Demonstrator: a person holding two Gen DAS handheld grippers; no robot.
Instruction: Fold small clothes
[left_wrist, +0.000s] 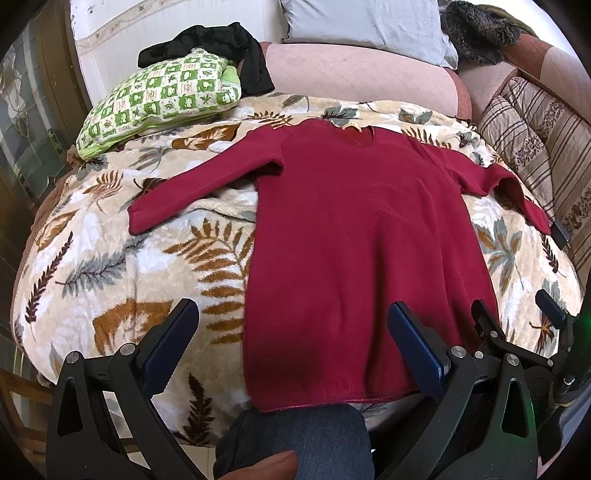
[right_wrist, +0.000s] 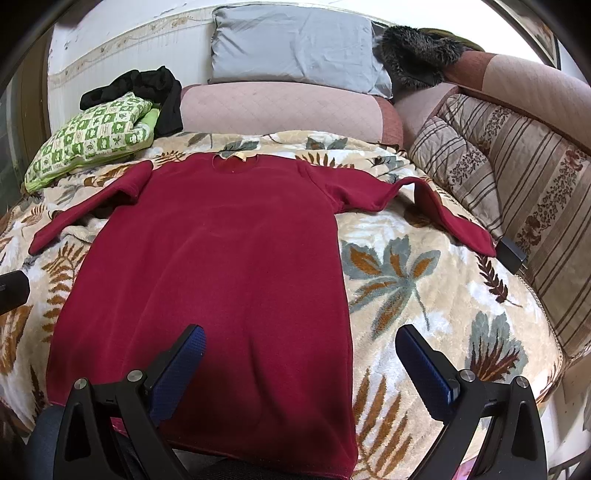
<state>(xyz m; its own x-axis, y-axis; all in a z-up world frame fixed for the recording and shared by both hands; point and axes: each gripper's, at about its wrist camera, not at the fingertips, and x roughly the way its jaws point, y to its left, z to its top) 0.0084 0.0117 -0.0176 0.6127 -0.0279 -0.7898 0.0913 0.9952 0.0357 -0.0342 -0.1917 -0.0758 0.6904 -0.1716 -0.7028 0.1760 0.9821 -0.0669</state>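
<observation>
Red top spread flat on the bed.
The red top (left_wrist: 354, 236) lies face-down on the leaf-print blanket (left_wrist: 122, 258), sleeves out; left tongs (left_wrist: 291, 328) and right tongs (right_wrist: 301, 354) hover wide apart, holding nothing.

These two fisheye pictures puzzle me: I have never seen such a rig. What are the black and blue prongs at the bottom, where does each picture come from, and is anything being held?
No robot arm here: a person holds a two-finger gripper in each hand, with a camera on each looking along its fingers. One picture comes from the left gripper, the other from the right gripper. Both have their jaws wide apart and hold nothing. A dark red long-sleeved top lies flat, sleeves spread, on a leaf-patterned blanket. Behind it sit a green checked cushion with a black garment on it, and a grey pillow.
</observation>
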